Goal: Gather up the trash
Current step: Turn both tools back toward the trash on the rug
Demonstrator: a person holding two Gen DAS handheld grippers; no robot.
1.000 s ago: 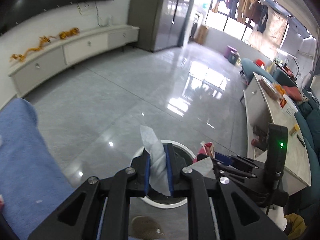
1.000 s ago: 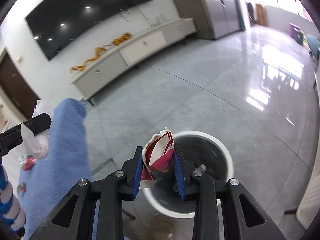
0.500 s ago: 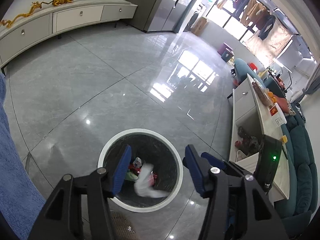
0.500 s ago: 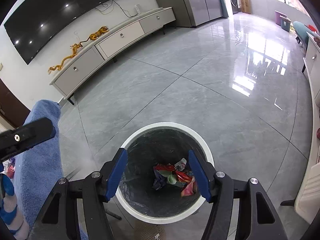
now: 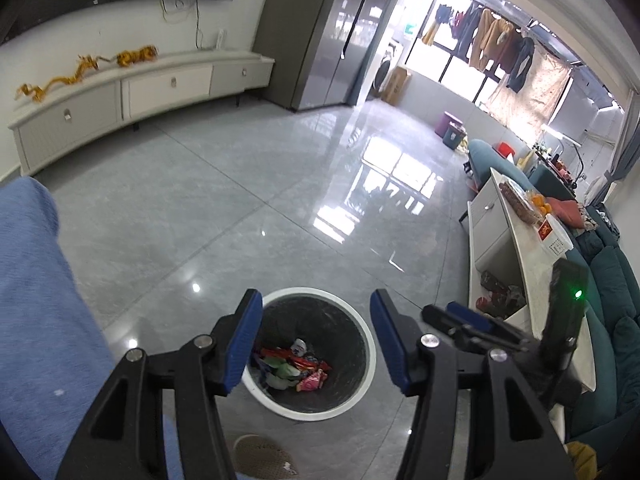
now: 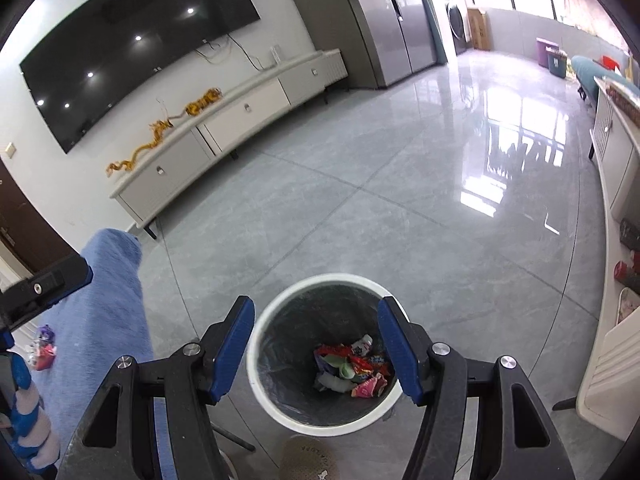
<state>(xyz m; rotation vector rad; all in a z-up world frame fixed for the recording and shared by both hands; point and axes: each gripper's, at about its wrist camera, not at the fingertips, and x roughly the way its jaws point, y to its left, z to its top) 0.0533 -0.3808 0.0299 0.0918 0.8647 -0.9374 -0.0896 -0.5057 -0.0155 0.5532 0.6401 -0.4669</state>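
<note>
Both grippers, left (image 5: pixel 316 338) and right (image 6: pixel 316 346), hang wide open and empty above the bin (image 6: pixel 280 412). Wrappers (image 6: pixel 352 368) lie inside, so this drop looks done.

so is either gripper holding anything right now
No. The left gripper and right gripper are both open and empty above the round white-rimmed trash bin.

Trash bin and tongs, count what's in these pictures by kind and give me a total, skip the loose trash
Trash bin: 1
Tongs: 2, left and right, both open and empty above the bin
Blue cloth-covered surface: 1
Total: 4
The wrappers lie in a heap inside the bin, too tangled to count.
</note>
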